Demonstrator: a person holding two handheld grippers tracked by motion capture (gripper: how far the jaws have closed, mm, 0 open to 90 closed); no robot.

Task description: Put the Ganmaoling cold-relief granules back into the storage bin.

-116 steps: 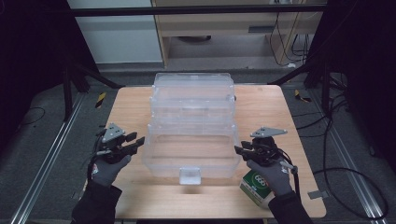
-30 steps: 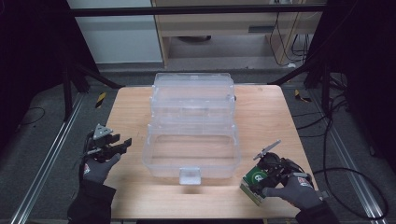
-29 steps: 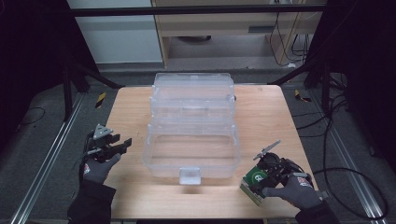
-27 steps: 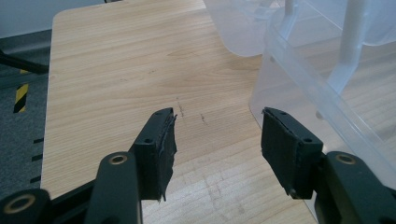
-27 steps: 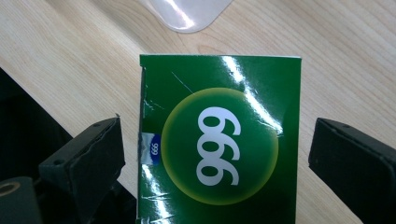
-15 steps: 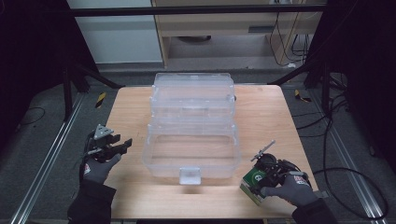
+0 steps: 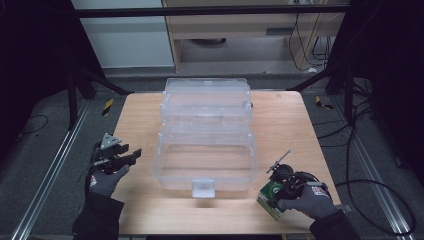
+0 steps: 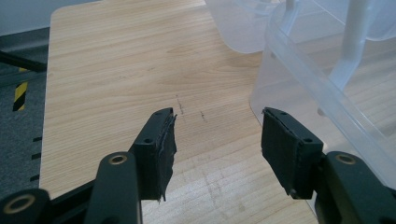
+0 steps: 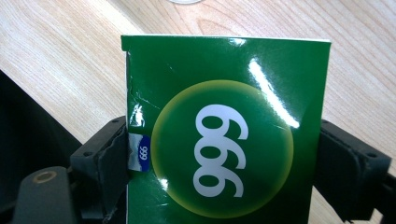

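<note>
One green box [image 9: 224, 135] between right tongs [image 9: 224, 154]; left tongs [image 8: 217, 140] wide, beside one clear bin [image 7: 205, 150].

Grey gloves and dark sleeves are worn on both hands. Each black gripper [image 7: 131, 156] [image 7: 276, 192] is fitted with square, dark-padded jaws, brass-ringed pivots and small screws; a grey three-cornered plate [image 7: 109, 141] is carried on the left one.

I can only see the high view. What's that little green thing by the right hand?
Observer: A green box with a white 999 in a yellowish circle.
Operator: Is the gripper holding it?
Observer: The right gripper has a black jaw against each side of the box.
Operator: And the other gripper?
Observer: The left gripper is open, with bare wooden table between its jaws, next to the clear plastic bin.
</note>
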